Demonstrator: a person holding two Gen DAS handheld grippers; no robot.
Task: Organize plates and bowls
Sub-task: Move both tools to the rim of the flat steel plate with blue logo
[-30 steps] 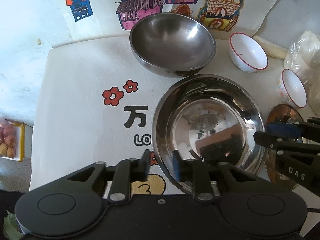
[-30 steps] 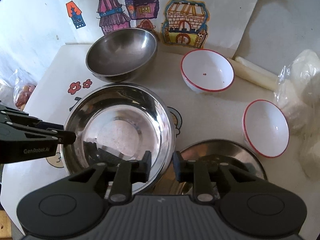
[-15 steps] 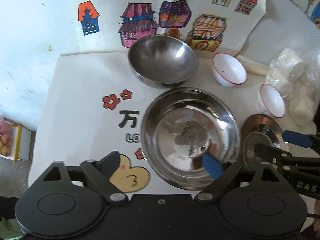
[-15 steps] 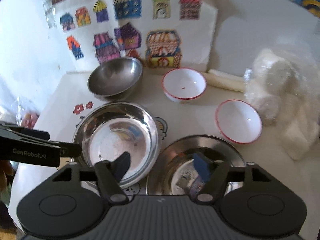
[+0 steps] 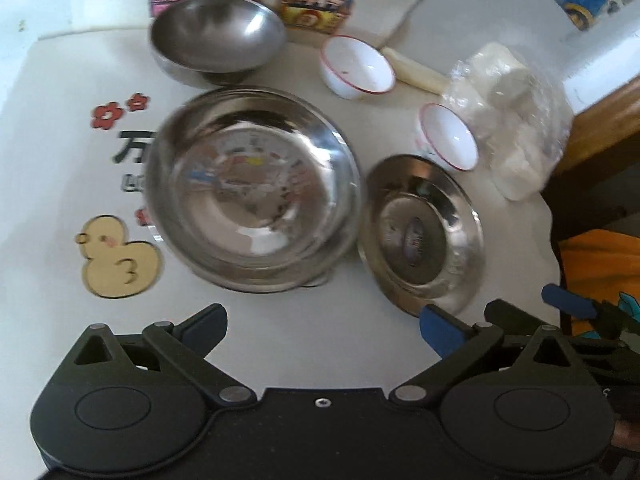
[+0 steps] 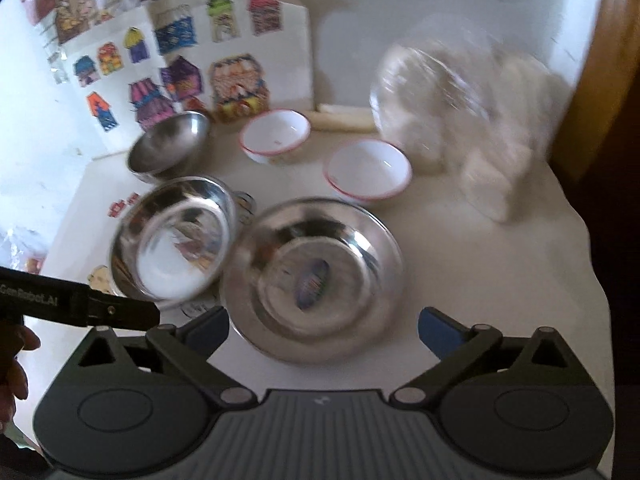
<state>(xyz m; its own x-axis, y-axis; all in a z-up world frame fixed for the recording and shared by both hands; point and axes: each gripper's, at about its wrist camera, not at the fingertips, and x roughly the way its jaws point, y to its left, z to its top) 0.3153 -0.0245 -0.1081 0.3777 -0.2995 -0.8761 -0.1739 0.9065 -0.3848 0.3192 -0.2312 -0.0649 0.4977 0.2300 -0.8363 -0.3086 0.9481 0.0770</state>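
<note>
Left tongs (image 5: 322,326) spread wide, nothing between the fingers, hovering over bare bench (image 5: 52,208) in front of the dishes. Right tongs (image 6: 324,328) also spread wide, empty, with the near rim of the steel plate (image 6: 312,280) sitting between the fingertips.

Left wrist view, outward: large steel basin (image 5: 254,188) dead ahead, steel plate just beside it on the right, rims touching or nearly so; too blurred to tell which. Behind the basin, the deep steel bowl (image 5: 218,34), close to its far rim. Two white red-rimmed bowls to the right: the far one (image 5: 358,66) near a white roll (image 5: 414,72), the near one (image 5: 450,136) just behind the plate and against a clear bag of white lumps (image 5: 508,120).

Duck sticker (image 5: 120,266) and red flower prints (image 5: 118,110) on the bench cover left of the basin. Sheet of coloured house drawings (image 6: 180,60) stands behind the bowls. Wooden edge (image 5: 600,120) at far right. Right wrist view is motion-blurred.
</note>
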